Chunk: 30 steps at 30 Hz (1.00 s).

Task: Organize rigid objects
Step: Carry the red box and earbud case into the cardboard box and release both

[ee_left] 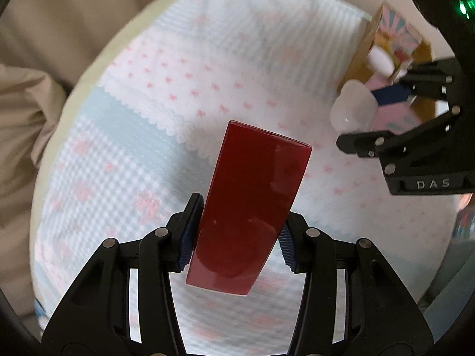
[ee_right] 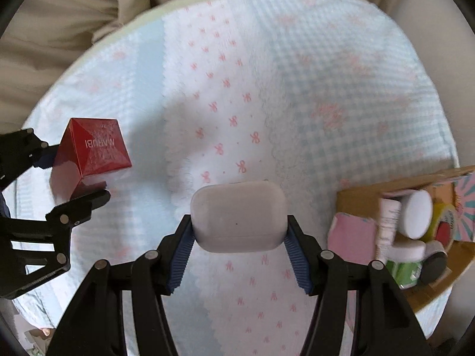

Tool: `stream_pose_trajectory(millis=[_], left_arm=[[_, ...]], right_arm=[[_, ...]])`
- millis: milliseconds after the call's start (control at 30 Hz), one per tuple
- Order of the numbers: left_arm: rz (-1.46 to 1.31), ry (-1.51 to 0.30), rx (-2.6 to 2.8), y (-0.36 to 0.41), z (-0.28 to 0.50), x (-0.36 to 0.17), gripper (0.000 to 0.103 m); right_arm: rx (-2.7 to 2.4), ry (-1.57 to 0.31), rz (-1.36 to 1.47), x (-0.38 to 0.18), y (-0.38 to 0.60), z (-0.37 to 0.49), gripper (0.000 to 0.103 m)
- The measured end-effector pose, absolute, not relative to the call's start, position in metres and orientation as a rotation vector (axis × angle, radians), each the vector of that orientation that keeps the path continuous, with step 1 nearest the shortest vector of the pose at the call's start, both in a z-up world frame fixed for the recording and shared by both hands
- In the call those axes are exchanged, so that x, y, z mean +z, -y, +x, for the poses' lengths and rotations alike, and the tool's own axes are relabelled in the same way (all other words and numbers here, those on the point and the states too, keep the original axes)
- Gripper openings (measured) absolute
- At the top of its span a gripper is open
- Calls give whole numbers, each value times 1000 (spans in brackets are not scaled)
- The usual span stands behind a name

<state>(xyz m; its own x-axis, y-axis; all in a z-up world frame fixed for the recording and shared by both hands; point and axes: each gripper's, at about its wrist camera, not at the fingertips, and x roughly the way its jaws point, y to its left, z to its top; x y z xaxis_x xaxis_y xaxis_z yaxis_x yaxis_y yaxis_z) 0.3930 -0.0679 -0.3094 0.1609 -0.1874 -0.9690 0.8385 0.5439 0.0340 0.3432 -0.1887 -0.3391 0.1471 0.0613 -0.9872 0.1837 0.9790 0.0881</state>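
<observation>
My left gripper (ee_left: 237,234) is shut on a tall glossy red box (ee_left: 252,204) and holds it above the patterned cloth. The same red box (ee_right: 92,151) shows at the left of the right wrist view, in the left gripper (ee_right: 71,175). My right gripper (ee_right: 239,237) is shut on a white earbud case (ee_right: 239,219), also above the cloth. In the left wrist view the right gripper (ee_left: 383,112) holds the white case (ee_left: 353,108) at the right, just in front of an open cardboard box (ee_left: 365,50).
A round table with a blue, white and pink cloth (ee_right: 267,103) fills both views. The cardboard box (ee_right: 356,198) at the right edge holds a white jar (ee_right: 415,218), a tube, a green-labelled bottle (ee_right: 405,264) and a pink item. Beige upholstery (ee_left: 44,29) surrounds the table.
</observation>
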Motion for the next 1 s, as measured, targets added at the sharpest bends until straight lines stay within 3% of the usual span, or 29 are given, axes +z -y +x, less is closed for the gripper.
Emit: stream_pose_trajectory(millis=[433,767,1000], left_arm=[[560,-1073,-868,98,310,-194,44],[471,-1071,-877,181,249,-171,44],[466,-1113,-845,259,236,-194,44]], right_arm=[[-103,-1259,181,-208,214,268,55],[-154,-1241,195,-180,311,215,55],[-145,-1262,181,-190,394,205,55]])
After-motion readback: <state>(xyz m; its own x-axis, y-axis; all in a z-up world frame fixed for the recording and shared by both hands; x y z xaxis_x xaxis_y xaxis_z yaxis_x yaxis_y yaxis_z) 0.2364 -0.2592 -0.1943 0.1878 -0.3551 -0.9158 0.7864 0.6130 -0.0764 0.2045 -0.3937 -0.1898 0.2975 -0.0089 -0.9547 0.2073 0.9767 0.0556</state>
